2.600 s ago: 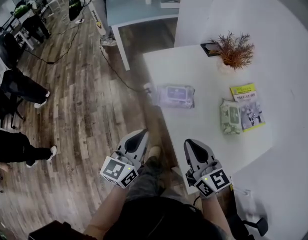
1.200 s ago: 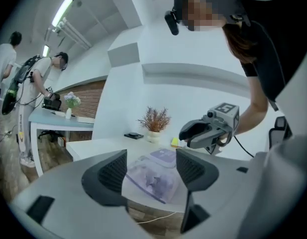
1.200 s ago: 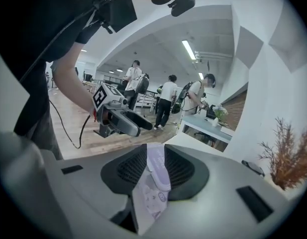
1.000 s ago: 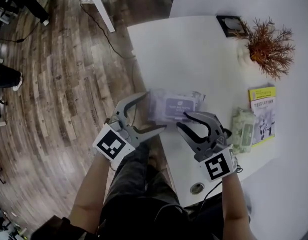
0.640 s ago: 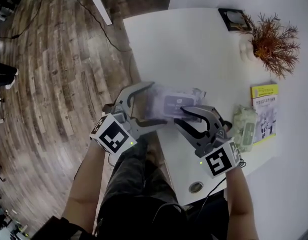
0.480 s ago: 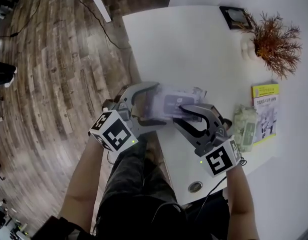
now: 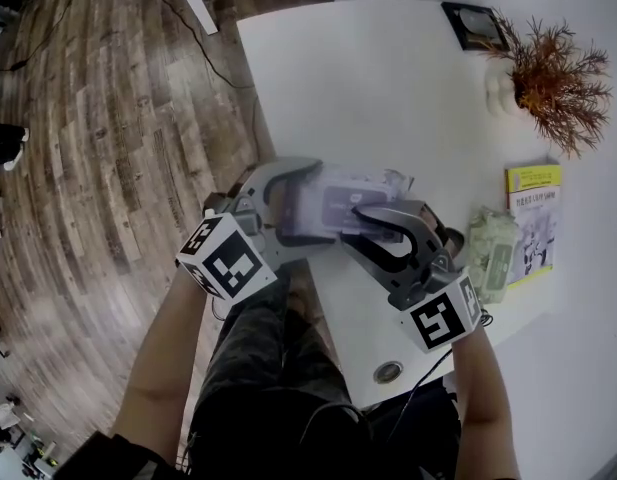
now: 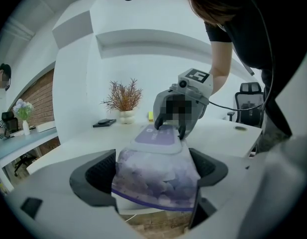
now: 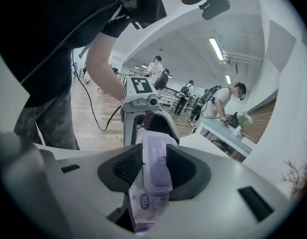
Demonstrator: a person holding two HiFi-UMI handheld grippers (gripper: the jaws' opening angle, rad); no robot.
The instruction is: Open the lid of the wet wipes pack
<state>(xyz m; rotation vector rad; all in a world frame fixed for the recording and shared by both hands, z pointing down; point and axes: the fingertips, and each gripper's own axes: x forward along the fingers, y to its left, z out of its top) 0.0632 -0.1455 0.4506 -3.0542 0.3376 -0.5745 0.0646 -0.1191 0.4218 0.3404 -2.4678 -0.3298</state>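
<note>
White tabletop, purple wet wipes pack straddled, lid not yet lifted.
The pack lies at the tabletop's 9 o'clock edge. The left claw, spread wide at the pack's 9 o'clock, has the pack's end between its pads without clamping. The right claw, at the pack's 4 o'clock, is opening with the lid's rim between its pads. I judge only the approach done; steadying the pack, pinching the lid and flipping it up remain.

I'm seeing a dried orange plant in a white vase toward the tabletop's far side, a black frame at the far edge, a yellow booklet just beside a green pack nearer in, and a round grommet by the near corner
</note>
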